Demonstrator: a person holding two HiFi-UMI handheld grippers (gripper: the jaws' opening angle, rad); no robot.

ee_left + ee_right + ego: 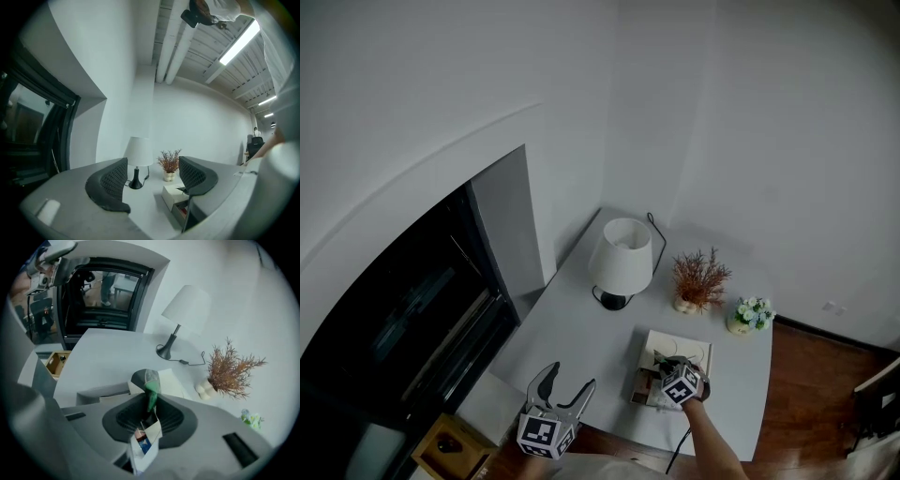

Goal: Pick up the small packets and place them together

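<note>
Head view looks steeply down from high above the table point(572, 328); both gripper views sit low, near, apparently facing its twelve-o'clock end, sharing the lamp point(621, 258).

Nothing to read anywhere: no words, no numbers, no signs. On the packet point(145, 439), in front of the lamp point(185, 310), just a small red and blue patch of print, too tiny and blurry to read. On the left cube point(542, 434) and the right cube point(681, 385), both in front of the lamp too, only black and white square shapes, no letters.
</note>
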